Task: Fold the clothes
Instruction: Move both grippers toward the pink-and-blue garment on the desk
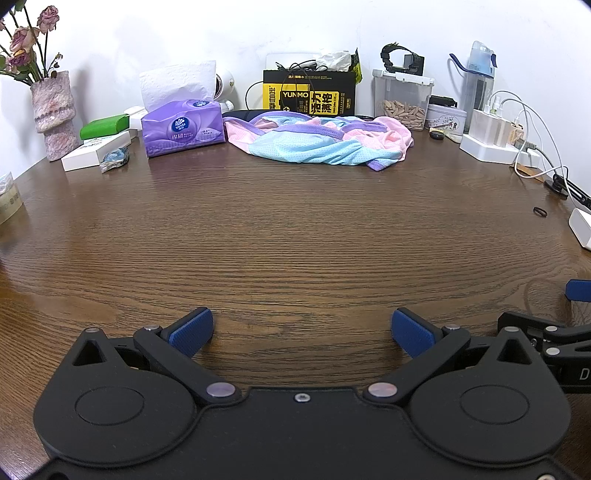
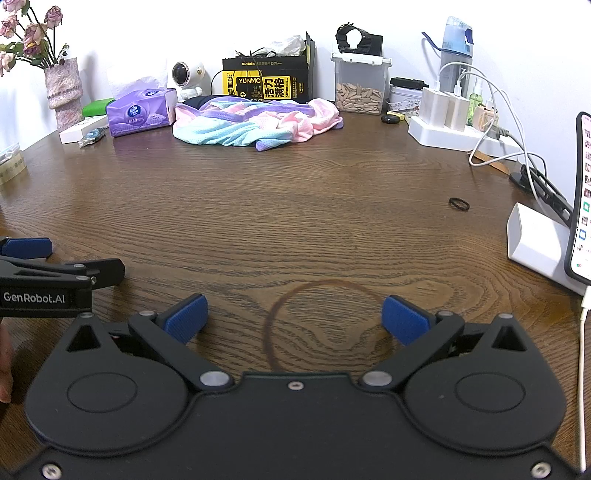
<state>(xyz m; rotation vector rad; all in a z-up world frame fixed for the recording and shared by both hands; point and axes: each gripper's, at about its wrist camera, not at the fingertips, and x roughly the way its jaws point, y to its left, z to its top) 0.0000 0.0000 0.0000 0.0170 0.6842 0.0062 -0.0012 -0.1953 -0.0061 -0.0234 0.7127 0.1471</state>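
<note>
You hold left tool and right tool spread apart, empty, well short of the crumpled garment across the desk, ready to reach.

A dark brown wood-grain table fills the middle and lower frame in both views, with a faint ring stain at lower centre of the right wrist view. A plain white wall spans the top, brightly and evenly lit.

"YUNMO" on yellow-black box; "GenRobot.AI" on left gripper (white lettering).
</note>
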